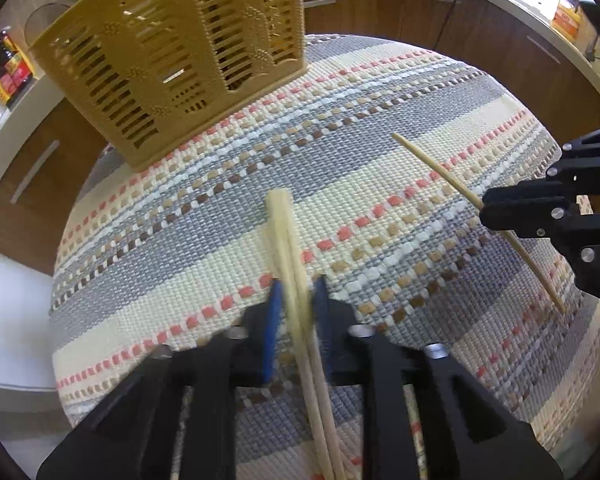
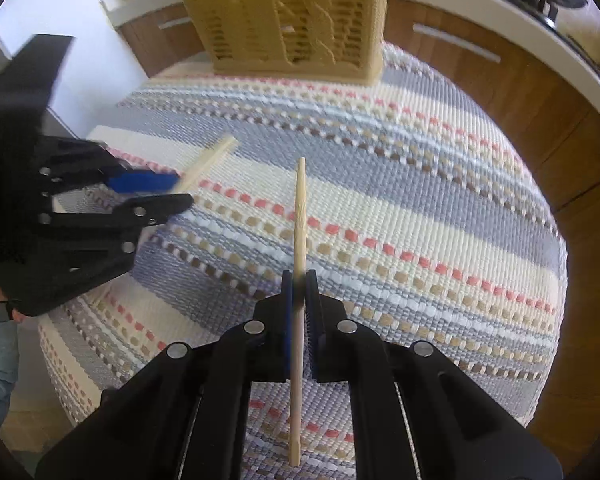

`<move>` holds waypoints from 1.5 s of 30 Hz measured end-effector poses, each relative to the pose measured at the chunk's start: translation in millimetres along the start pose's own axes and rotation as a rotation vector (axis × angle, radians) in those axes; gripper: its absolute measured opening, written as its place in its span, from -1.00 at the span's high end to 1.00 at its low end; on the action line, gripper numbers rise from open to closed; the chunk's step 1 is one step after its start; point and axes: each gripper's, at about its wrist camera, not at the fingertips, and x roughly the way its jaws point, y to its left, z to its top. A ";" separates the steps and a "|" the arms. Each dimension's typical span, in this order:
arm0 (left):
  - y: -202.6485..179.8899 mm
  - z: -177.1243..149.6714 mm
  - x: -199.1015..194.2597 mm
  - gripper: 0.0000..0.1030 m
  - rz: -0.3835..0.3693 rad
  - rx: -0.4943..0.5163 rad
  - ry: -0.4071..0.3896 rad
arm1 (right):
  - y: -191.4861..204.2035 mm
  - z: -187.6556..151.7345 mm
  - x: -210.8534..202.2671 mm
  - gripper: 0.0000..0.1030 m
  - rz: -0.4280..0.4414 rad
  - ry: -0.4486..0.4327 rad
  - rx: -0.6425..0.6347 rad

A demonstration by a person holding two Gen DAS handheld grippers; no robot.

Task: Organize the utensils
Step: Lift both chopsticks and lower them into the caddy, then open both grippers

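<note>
Before the slotted caddy point(image 1: 168, 60), the left gripper's point(image 1: 296, 304) jaws clamp two chopsticks point(image 1: 284, 232); the right gripper's point(image 2: 299, 284) jaws pinch a single chopstick point(image 2: 300, 208).

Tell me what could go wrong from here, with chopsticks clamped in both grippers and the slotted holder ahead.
1. The left gripper pinches two chopsticks together; one could slide out or they could scissor apart.
2. The right gripper clamps a single chopstick mid-length, so it could pivot.
3. The holder looks light; a missed insertion might tip it.
</note>
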 end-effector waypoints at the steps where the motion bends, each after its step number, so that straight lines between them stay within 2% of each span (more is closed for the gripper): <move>1: -0.8 -0.1 -0.9 0.79 0.002 -0.005 -0.008 | -0.2 -0.5 -6.9 0.91 0.007 -0.024 -0.011; 3: -3.2 1.2 -8.3 0.80 0.025 -0.052 -0.082 | 0.7 -0.7 -18.2 0.91 0.022 -0.067 -0.025; 6: 3.8 2.0 -44.4 0.80 -0.014 -0.116 -0.243 | 3.0 -0.2 -33.1 0.91 0.035 -0.135 -0.047; 8: 11.0 4.7 -63.6 0.80 -0.023 -0.148 -0.317 | 0.8 2.5 -48.2 0.91 0.083 -0.191 -0.044; 10: 17.5 8.2 -89.6 0.80 -0.028 -0.173 -0.430 | -0.8 7.9 -64.7 0.91 0.128 -0.252 -0.033; 14: 31.5 17.3 -130.8 0.79 -0.042 -0.231 -0.600 | 7.9 20.2 -104.3 0.91 0.136 -0.433 -0.067; 17: 45.5 23.1 -161.2 0.79 -0.039 -0.263 -0.718 | 1.3 37.4 -128.4 0.91 0.191 -0.517 -0.045; 21: 58.4 37.0 -186.5 0.79 -0.046 -0.299 -0.850 | 7.6 70.7 -157.4 0.91 0.170 -0.669 -0.045; 24: 69.0 48.7 -203.7 0.79 -0.050 -0.328 -0.949 | -2.4 102.5 -160.9 0.91 0.246 -0.735 0.010; 26: 67.9 57.3 -203.1 0.79 0.020 -0.336 -1.016 | -4.5 119.3 -160.5 0.91 0.303 -0.763 0.050; 27: 67.8 62.6 -201.4 0.79 0.048 -0.322 -1.040 | -9.9 131.7 -158.0 0.91 0.325 -0.780 0.076; 29: 71.4 72.8 -191.9 0.79 0.062 -0.313 -1.064 | -14.8 147.2 -156.7 0.91 0.310 -0.817 0.107; 36: 98.7 94.8 -161.9 0.80 0.047 -0.403 -1.111 | -30.5 190.9 -131.6 0.91 0.214 -0.928 0.205; 42: 111.1 101.3 -141.6 0.80 0.042 -0.410 -1.098 | -24.5 200.7 -100.6 0.91 0.119 -0.955 0.191; 45: 110.7 99.8 -135.3 0.80 0.043 -0.405 -1.094 | -17.1 198.9 -90.2 0.92 0.044 -0.987 0.157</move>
